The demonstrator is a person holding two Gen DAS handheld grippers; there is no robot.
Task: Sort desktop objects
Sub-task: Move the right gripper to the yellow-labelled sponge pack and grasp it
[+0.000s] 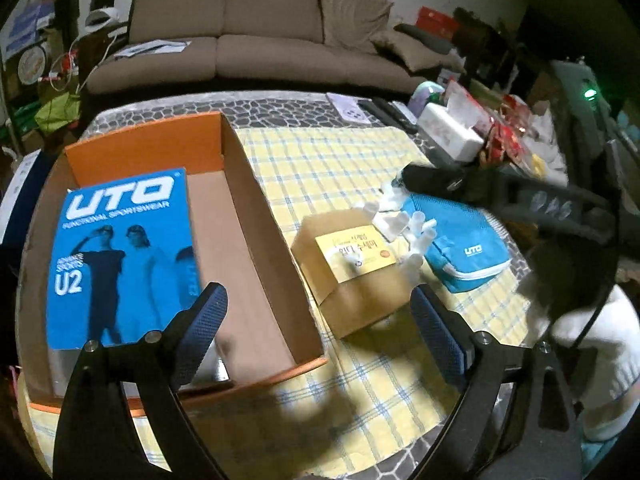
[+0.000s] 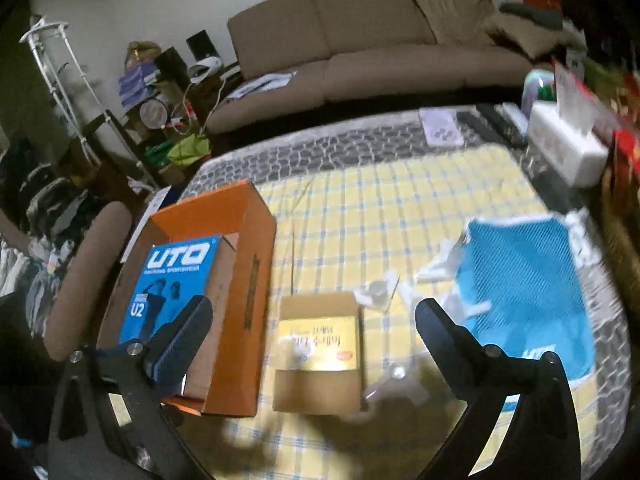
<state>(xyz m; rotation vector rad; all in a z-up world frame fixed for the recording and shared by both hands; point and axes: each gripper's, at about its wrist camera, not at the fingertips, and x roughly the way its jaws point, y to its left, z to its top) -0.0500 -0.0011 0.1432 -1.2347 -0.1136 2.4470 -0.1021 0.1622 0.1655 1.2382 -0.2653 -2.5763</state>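
An open orange cardboard box (image 1: 256, 208) (image 2: 244, 280) stands at the left of the yellow checked cloth, with a blue UTO package (image 1: 120, 256) (image 2: 172, 280) lying in it. A small brown carton with a yellow label (image 1: 352, 268) (image 2: 320, 352) sits to its right. Small white plastic pieces (image 1: 404, 220) (image 2: 436, 272) lie between the carton and a blue UTO pouch (image 1: 460, 248) (image 2: 528, 292). My left gripper (image 1: 316, 320) is open and empty above the box's near right corner. My right gripper (image 2: 312, 332) is open and empty above the carton; its arm (image 1: 520, 196) shows over the pouch.
A white tissue box (image 1: 448, 128) (image 2: 568, 148), remotes (image 1: 388, 112) and red packaging crowd the table's far right edge. A brown sofa (image 1: 260, 32) stands behind the table. Clutter fills the floor at the left.
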